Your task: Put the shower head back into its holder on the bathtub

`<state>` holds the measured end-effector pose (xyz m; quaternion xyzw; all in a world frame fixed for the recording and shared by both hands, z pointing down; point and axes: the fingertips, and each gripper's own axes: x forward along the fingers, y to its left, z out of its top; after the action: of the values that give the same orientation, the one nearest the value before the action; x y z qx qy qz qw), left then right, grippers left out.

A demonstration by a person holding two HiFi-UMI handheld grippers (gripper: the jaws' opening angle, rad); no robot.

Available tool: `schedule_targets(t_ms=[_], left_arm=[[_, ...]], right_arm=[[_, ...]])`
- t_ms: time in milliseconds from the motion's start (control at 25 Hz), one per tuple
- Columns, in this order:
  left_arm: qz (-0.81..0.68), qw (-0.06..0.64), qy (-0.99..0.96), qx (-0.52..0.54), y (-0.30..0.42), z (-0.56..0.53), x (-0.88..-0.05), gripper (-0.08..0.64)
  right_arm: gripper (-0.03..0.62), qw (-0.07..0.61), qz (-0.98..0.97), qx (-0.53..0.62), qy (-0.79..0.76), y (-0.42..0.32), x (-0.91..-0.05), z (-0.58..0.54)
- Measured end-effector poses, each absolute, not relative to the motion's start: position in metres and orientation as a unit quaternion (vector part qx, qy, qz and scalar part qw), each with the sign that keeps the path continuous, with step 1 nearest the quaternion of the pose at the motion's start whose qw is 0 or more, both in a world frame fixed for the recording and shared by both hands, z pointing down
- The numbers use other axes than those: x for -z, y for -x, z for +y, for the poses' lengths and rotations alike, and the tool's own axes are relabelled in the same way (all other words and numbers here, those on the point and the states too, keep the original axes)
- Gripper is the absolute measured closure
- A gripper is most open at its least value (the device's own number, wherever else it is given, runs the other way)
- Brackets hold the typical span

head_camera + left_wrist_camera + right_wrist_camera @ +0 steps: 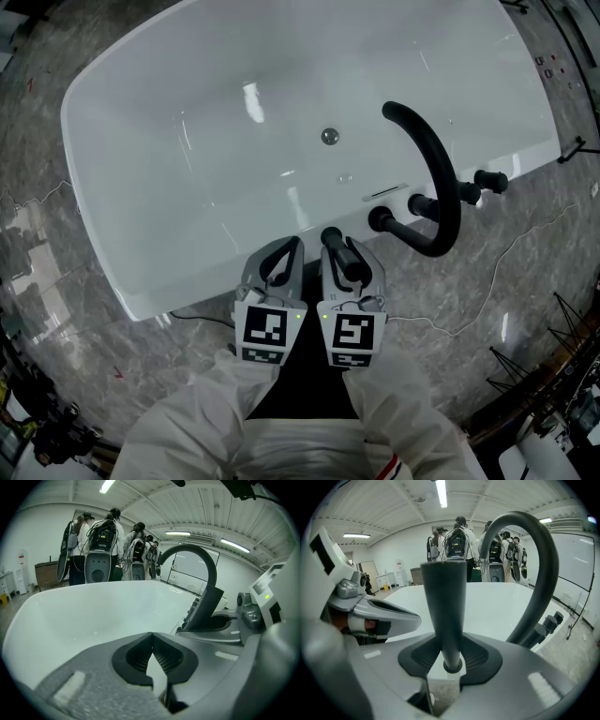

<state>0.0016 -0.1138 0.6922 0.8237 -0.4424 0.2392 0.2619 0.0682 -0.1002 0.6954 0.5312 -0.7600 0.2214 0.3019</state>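
The black shower head [343, 255] stands between the jaws of my right gripper [343, 249], which is shut on its handle just over the near rim of the white bathtub [112, 244]. In the right gripper view the shower head [444, 606] rises upright between the pads, and a dark ring [453, 666] sits round its lower end; I cannot tell whether that is the holder. My left gripper [292, 247] sits beside it on the left, shut and empty, its pads meeting at the tips [152, 641].
A black arched spout [441, 187] curves over the tub's right part, with black knobs [487, 180] along the rim. A drain [329, 136] sits in the tub floor. A thin cable [469, 309] lies on the marble floor. Several people [101, 545] stand beyond the tub.
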Motion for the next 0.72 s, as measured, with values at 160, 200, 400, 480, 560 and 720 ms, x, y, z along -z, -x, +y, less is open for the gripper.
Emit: schedule_targets(t_ms=[160, 200, 400, 480, 560, 720], left_arm=[[-0.442, 0.264, -0.823, -0.24, -0.002, -0.113, -0.695, 0.56], [-0.442, 0.265, -0.823, -0.241, -0.002, -0.112, -0.696, 0.56], [-0.441, 0.273, -0.819, -0.245, -0.001, -0.109, -0.702, 0.56], [-0.442, 0.276, -0.817, -0.246, 0.0, -0.109, -0.704, 0.56], [-0.442, 0.277, -0.817, -0.245, 0.0, -0.11, -0.704, 0.56], [-0.442, 0.28, -0.817, -0.244, 0.0, -0.113, -0.705, 0.56]], right_arm=[[0.453, 0.303, -0.763, -0.216, -0.529, -0.067, -0.696, -0.101], [0.453, 0.303, -0.764, -0.214, -0.529, -0.066, -0.696, -0.102], [0.453, 0.302, -0.765, -0.209, -0.529, -0.065, -0.696, -0.104], [0.453, 0.301, -0.766, -0.21, -0.528, -0.064, -0.696, -0.104], [0.453, 0.3, -0.766, -0.211, -0.528, -0.064, -0.696, -0.104], [0.451, 0.297, -0.767, -0.211, -0.528, -0.064, -0.696, -0.105]])
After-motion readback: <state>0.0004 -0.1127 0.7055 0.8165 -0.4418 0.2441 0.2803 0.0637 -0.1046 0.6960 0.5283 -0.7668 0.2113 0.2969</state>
